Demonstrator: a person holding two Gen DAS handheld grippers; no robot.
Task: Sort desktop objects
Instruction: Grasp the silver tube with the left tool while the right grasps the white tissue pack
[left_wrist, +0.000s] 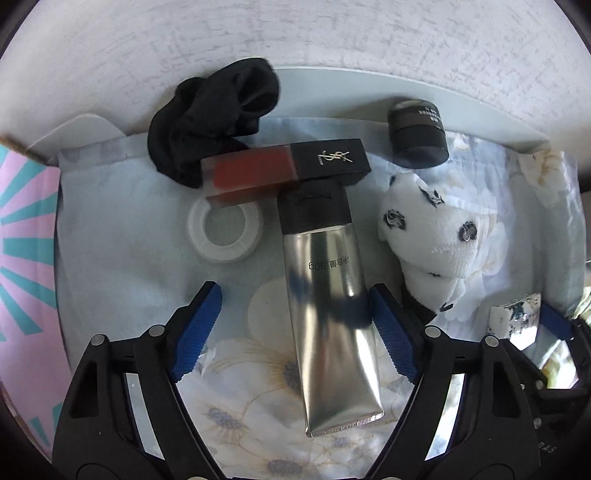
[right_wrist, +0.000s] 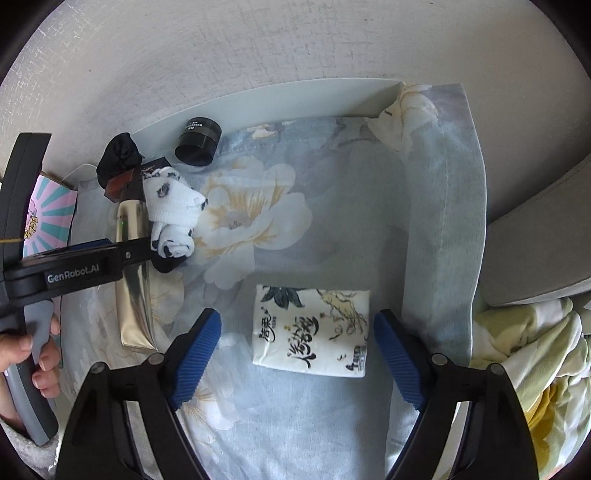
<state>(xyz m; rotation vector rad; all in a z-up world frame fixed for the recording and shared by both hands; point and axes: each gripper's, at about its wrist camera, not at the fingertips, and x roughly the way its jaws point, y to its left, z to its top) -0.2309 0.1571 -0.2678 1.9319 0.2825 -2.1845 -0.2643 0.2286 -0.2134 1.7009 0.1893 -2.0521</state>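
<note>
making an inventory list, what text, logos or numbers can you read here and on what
"YSL" monogram: black cap of the red lipstick.
"80g" with Chinese characters, upside down: silver tube.
"GenRobot.AI": left gripper body, in the right wrist view.
Large Chinese calligraphy on the tissue pack: too stylised to transcribe.
White print on the black jar: too small.

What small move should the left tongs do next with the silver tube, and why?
Probably close the left tongs on the silver tube. The tongs stand open with the tube's body already lying between the blue pads, one pad looking very near the tube's side. Its black cap touches the red lipstick box, so a gentle squeeze, then a lift, seems safest.
</note>
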